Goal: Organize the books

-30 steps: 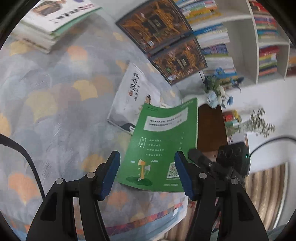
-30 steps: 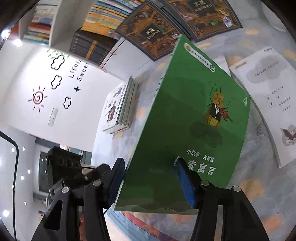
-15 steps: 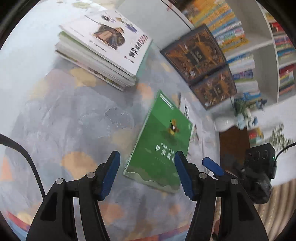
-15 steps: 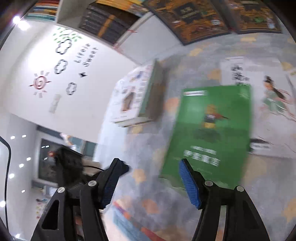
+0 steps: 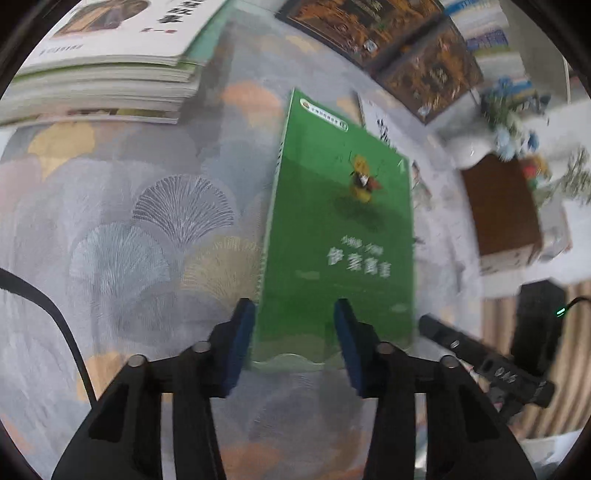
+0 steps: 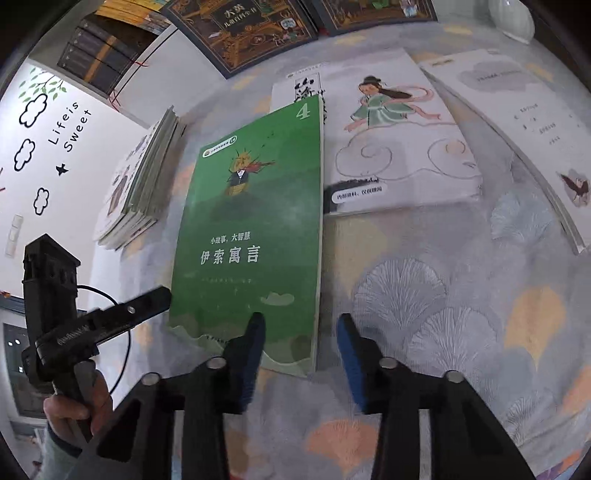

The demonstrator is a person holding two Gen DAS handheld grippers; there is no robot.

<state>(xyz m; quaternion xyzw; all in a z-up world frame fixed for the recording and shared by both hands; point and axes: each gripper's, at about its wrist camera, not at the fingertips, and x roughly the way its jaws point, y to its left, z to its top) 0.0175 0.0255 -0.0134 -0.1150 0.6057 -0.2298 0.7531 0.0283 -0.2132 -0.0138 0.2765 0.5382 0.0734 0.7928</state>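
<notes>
Since the earlier frames, the green book (image 6: 251, 229) had come down from its lifted, tilted position and lay flat on the patterned surface (image 6: 461, 295), front cover up. Both grippers had just been closing their jaws. The left gripper (image 5: 293, 332) stood with its blue pads on either side of the book's near left corner, and the right gripper (image 6: 301, 339) stood the same way at the near right corner. Whether the pads pressed on the book I could not tell; the left wrist view was blurred.

The book was a thin green paperback with a small insect figure playing a violin, the white number "4" in its upper right corner, and white Chinese writing: "小故事,大智慧" above the larger "伊索寓言".

Left of the green book, a stack of books (image 6: 144, 184) lay near the wall. Just right of it, with its left edge partly under the green cover, lay a white book (image 6: 399, 144) showing a woman in green robes on a cloud. Further right lay another white book (image 6: 524, 122) with a small bird. Behind the green book, two dark ornate books (image 6: 243, 33) leaned upright. On the wall (image 6: 55, 166) left of the stack was written "Life is Sweet".
</notes>
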